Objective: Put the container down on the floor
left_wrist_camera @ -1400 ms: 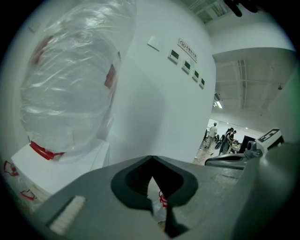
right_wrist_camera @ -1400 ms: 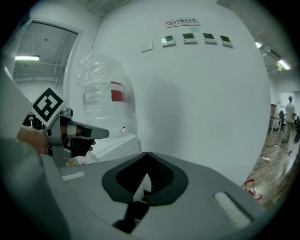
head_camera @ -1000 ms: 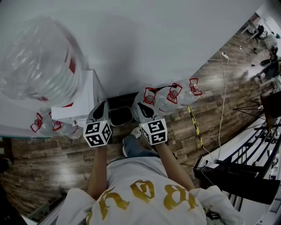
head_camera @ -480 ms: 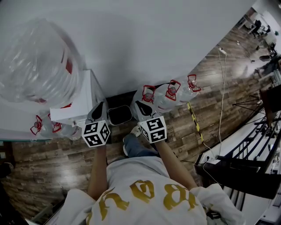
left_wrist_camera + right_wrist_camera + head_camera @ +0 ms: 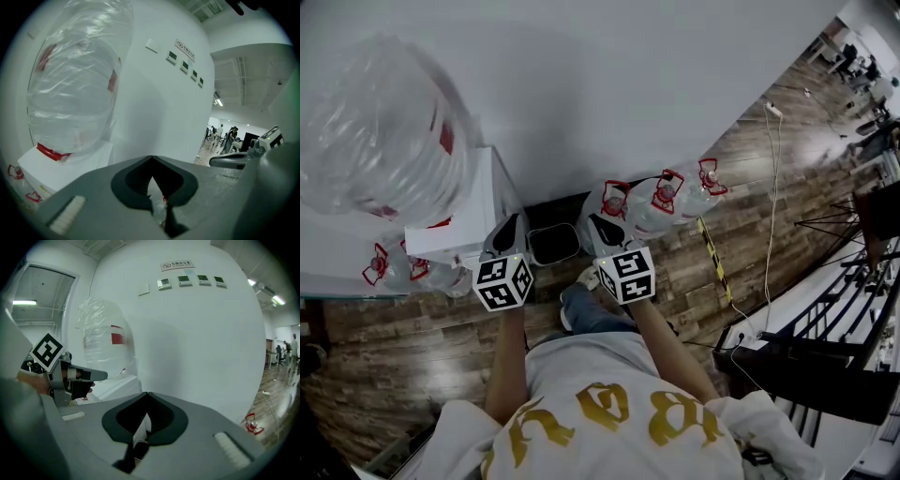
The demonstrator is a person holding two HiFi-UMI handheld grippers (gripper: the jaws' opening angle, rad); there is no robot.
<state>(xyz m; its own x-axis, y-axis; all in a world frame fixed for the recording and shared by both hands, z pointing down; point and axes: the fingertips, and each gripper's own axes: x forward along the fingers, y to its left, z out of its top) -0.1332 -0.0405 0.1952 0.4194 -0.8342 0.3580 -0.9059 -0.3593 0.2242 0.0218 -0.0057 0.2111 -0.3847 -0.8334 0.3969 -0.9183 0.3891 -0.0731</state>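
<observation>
A big white wall [image 5: 628, 84] fills the top. A huge clear water jug [image 5: 380, 131] with a red label, wrapped in plastic, sits on a white box [image 5: 464, 225]. The person's white shirt [image 5: 609, 412] has gold letters I cannot read. Water bottles [image 5: 661, 202] with red tops stand on the wood floor [image 5: 412, 337]. The dark container [image 5: 555, 246] sits on the floor by the wall, between both claws. The left gripper [image 5: 512, 227] and right gripper [image 5: 602, 228] are pressed together, pinching nothing. The wall sign [image 5: 176, 264] has print too small to read
</observation>
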